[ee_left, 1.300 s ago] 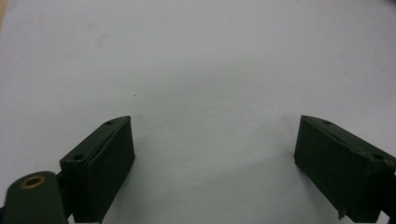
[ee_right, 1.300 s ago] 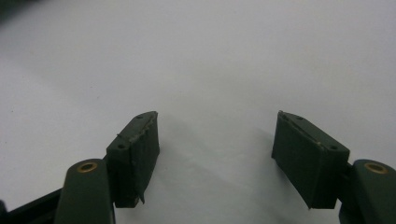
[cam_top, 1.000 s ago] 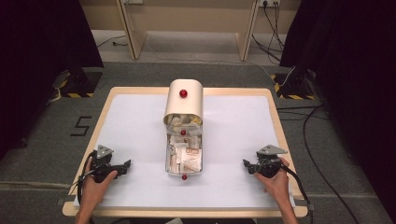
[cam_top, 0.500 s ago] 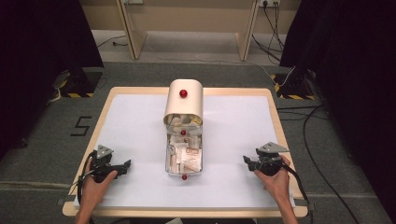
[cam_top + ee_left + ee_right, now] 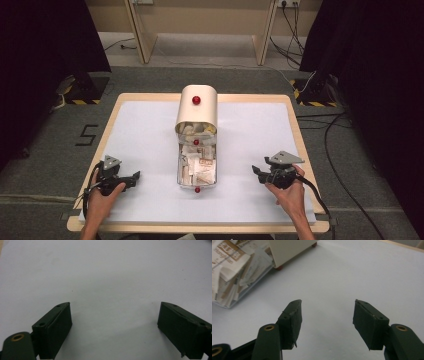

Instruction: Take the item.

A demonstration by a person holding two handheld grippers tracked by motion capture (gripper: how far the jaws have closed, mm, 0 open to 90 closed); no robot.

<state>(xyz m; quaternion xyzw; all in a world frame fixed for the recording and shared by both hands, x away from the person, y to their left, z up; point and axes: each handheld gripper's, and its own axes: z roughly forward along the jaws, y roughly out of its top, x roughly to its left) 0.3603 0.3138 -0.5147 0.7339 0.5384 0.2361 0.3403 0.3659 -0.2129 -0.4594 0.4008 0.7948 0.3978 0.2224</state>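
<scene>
Hands are parked near the front edge of the white-covered table (image 5: 150,130), one on each side of the bread-bin-style box (image 5: 197,107) sitting in the middle. The left gripper (image 5: 131,179) is held low over the table, pointed inward toward the clear drawer (image 5: 196,167) of paper packets that's pulled out in front of the box; its jaws are spread wide with nothing but bare tabletop seen between them in the left gripper view. The right gripper (image 5: 256,172) is gripped from behind and aimed at the drawer too, well apart from it. Its jaws have just been closing a bit but are kept apart, with nothing caught between them.
</scene>
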